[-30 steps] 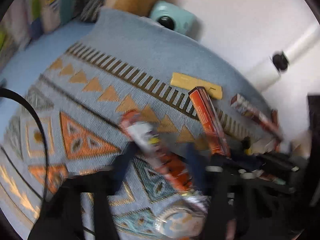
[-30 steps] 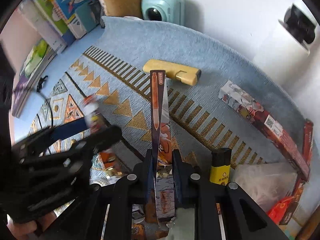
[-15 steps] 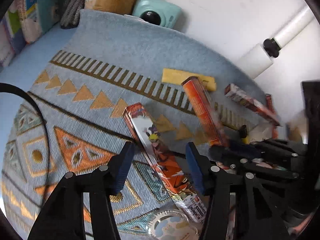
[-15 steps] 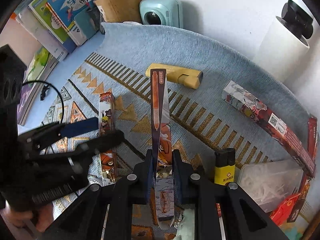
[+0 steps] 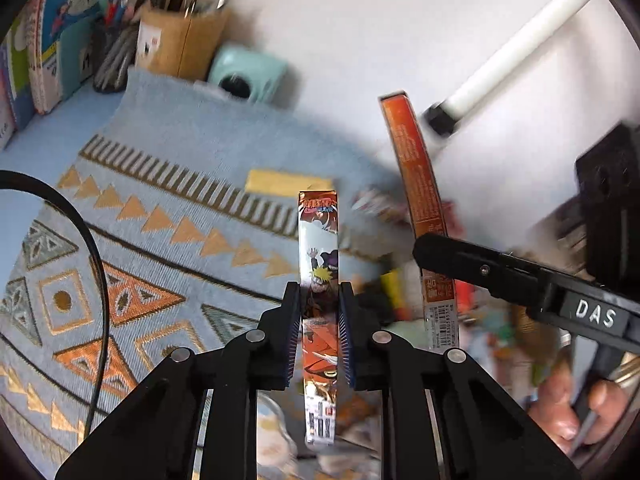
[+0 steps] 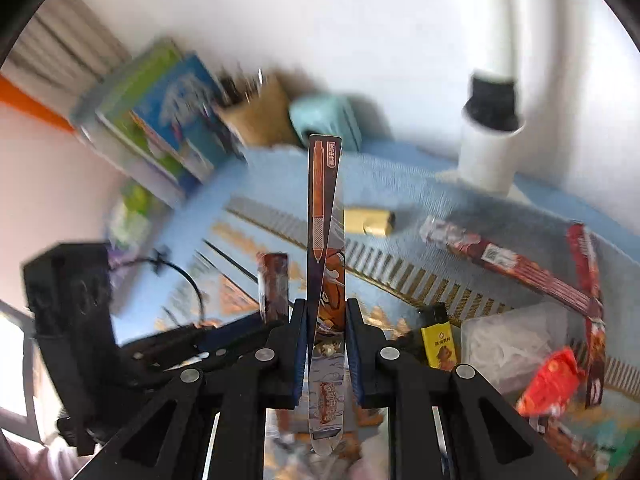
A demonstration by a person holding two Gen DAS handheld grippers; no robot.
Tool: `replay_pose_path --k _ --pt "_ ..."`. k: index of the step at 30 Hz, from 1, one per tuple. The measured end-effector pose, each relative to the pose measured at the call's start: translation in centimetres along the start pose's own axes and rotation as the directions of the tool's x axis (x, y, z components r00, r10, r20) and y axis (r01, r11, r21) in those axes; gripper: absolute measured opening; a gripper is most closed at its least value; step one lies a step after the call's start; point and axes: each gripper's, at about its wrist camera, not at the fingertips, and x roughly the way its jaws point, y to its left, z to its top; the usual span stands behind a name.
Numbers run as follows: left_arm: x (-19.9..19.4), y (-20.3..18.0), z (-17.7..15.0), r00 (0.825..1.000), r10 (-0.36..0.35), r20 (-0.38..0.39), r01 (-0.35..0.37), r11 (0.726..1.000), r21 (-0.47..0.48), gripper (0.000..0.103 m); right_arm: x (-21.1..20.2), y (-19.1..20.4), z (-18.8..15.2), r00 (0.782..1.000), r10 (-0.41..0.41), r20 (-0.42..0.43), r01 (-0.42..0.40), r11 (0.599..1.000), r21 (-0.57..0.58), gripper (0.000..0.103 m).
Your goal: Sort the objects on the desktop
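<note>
My left gripper (image 5: 319,300) has its jaws closing tight on a long, narrow cartoon-print pen box (image 5: 320,248), both pads pressed to its sides. The box stands on end, clear of the patterned blue mat (image 5: 168,168). My right gripper (image 6: 326,312) is shut on a second pen box (image 6: 323,200), orange with a pen drawing, also raised above the mat. In the left wrist view that orange box (image 5: 414,176) sticks up at the right, held by the right gripper (image 5: 424,248). In the right wrist view the left gripper (image 6: 264,324) and its box (image 6: 274,284) show at lower left.
On the mat lie a yellow stapler-like block (image 6: 368,220), a yellow lighter (image 6: 438,340), two more long boxes (image 6: 492,256) (image 6: 584,272), a clear plastic bag (image 6: 512,344) and a red packet (image 6: 552,380). At the back stand books (image 6: 160,120), a cardboard pen holder (image 5: 180,44), a mint camera (image 5: 248,74) and a white cylinder (image 6: 488,152).
My left gripper, open around the cartoon box lying on the mat, has closed on it and lifted it upright. My right gripper has risen and tipped upward with its box.
</note>
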Motion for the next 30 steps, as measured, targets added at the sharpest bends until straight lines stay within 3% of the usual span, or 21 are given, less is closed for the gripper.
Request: replay_pose_path --k 6,11,15,20,30 --pt "-4.0 -3.4 0.7 0.991 -0.105 0.085 0.106 0.994 -0.008 0.015 -6.6 0.3 -3.2 0.994 0.027 0.107 -0.038 0.994 0.1 0.017" --pt "-7.0 -6.3 0.5 0.984 -0.154 0.093 0.151 0.988 0.041 0.015 -10.8 -0.7 -8.1 0.99 -0.066 0.121 0.047 0.987 0.157 0.017" --pt "-8.2 -9.0 -1.8 0.98 -0.195 0.049 0.19 0.978 0.09 0.015 -13.4 -3.4 -12.1 0.987 -0.123 0.105 0.094 0.964 0.247 0.017" --pt "-6.8 -14.0 -4.2 0.973 -0.227 -0.029 0.229 0.96 0.16 0.015 -16.7 -7.4 -15.8 0.979 -0.176 0.106 0.123 0.915 0.383 0.017" --pt "-4.2 -25.8 -8.1 0.938 -0.317 -0.143 0.344 0.903 0.258 0.015 -26.3 -14.4 -20.3 0.929 -0.338 0.148 0.219 0.829 0.514 0.017"
